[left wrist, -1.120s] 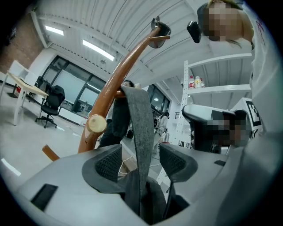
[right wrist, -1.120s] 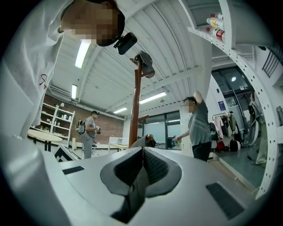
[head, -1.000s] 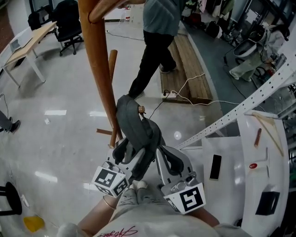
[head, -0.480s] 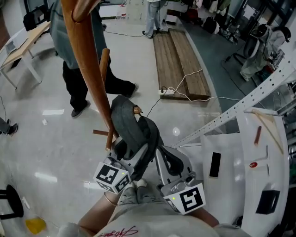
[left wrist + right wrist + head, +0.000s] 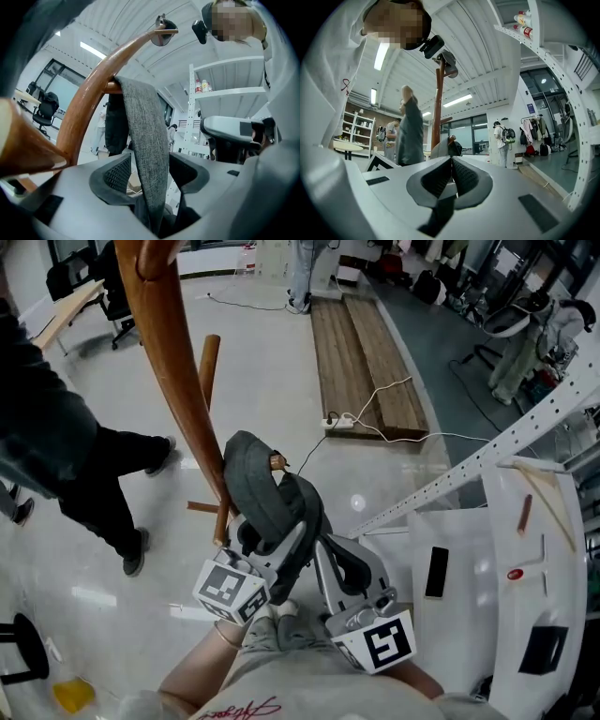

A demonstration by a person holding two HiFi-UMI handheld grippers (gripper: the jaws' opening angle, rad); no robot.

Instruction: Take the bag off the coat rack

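A wooden coat rack [image 5: 183,381] slants down from the top left of the head view. A grey bag strap [image 5: 251,479] loops over one of its pegs [image 5: 277,462], with the dark bag [image 5: 302,507] bunched beside it. My left gripper [image 5: 272,545] is just below the peg, shut on the strap. In the left gripper view the grey strap [image 5: 145,140] runs from the peg [image 5: 110,86] down between the jaws of that gripper [image 5: 149,171]. My right gripper [image 5: 339,563] is beside the left one, shut with nothing in it; its pads [image 5: 461,176] meet, and the rack [image 5: 437,108] stands ahead.
A person [image 5: 56,446] in dark clothes stands close on the left. A white table [image 5: 525,549] with a phone [image 5: 437,576] is at the right, and a perforated white beam [image 5: 487,460] slants across. Wooden planks [image 5: 361,362] and a cable [image 5: 375,432] lie on the floor beyond.
A person has walked from behind the rack round to the near left. Both grippers and the strap have hardly moved.
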